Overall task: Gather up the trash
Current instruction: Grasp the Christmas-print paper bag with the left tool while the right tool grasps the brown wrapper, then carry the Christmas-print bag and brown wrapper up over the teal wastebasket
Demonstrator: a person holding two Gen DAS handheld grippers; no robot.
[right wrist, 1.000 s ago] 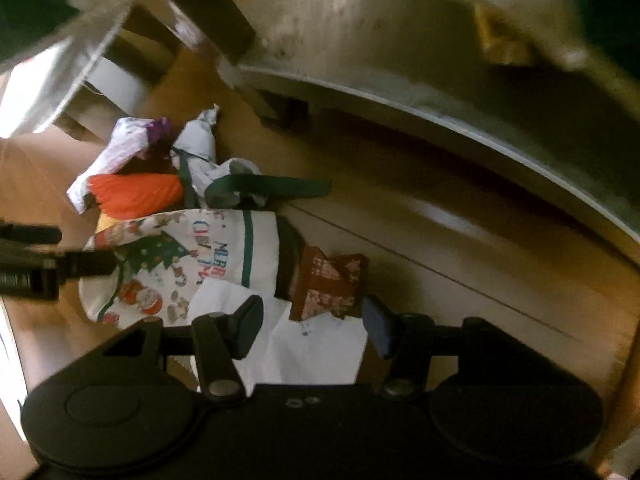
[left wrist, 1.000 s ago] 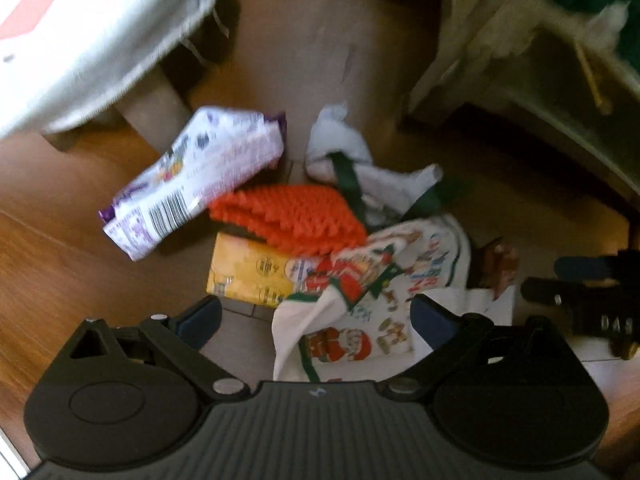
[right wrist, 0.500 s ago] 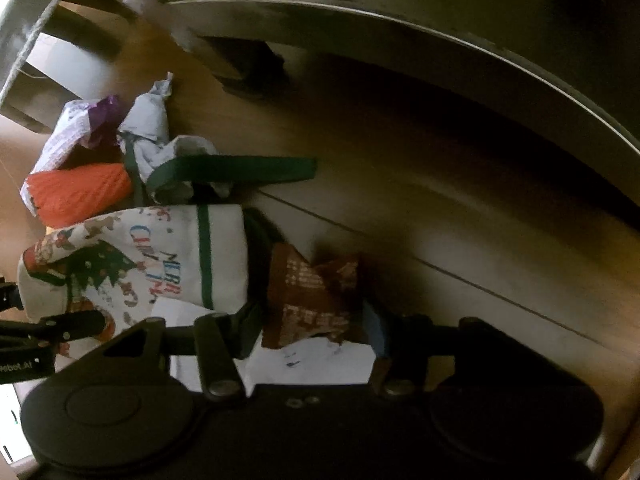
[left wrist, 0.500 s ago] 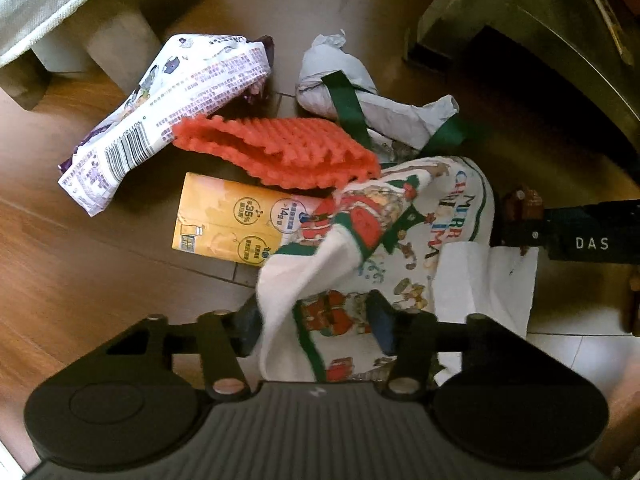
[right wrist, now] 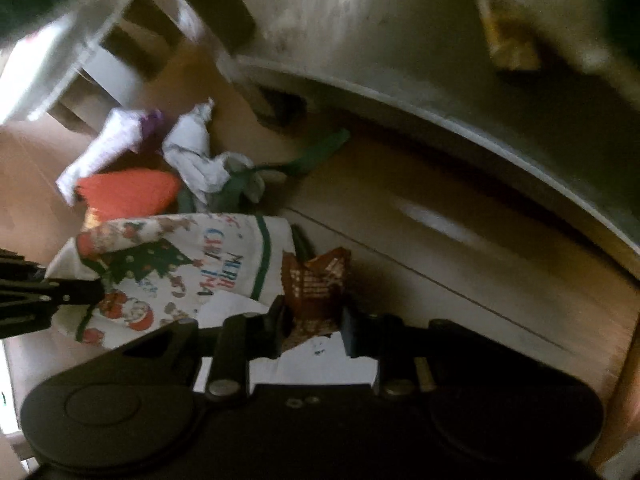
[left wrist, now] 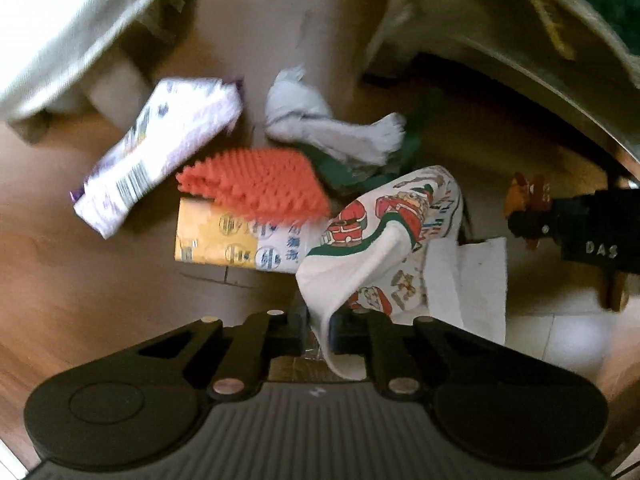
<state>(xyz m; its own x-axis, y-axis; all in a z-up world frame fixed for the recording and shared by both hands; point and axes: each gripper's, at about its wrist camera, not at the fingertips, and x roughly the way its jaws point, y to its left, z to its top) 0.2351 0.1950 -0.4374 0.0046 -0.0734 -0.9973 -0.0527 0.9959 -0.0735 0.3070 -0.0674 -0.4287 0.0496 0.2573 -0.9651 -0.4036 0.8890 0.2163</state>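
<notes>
My left gripper point(left wrist: 318, 334) is shut on a corner of the white Christmas-print bag point(left wrist: 384, 236) and lifts it off the floor; the bag also shows in the right wrist view point(right wrist: 176, 276). My right gripper point(right wrist: 314, 328) is shut on a crumpled brown snack wrapper point(right wrist: 316, 284), seen from the left wrist point(left wrist: 524, 196) at the tip of the right gripper. A white paper sheet point(left wrist: 476, 280) lies beside the bag. A purple-white snack bag point(left wrist: 160, 152), an orange spiky piece point(left wrist: 256, 188), a yellow carton point(left wrist: 224, 240) and a white crumpled wad with green ribbon point(left wrist: 328, 128) lie beyond.
The floor is brown wood with pale tiles point(left wrist: 560, 336) at the right. A cushioned seat on wooden legs point(left wrist: 64, 32) stands at upper left. A curved metal-edged furniture base point(right wrist: 480, 120) runs along the upper right.
Both grippers closed, the left on the Christmas bag's corner and the right on the brown wrapper. The left one has raised the bag's corner off the floor.
</notes>
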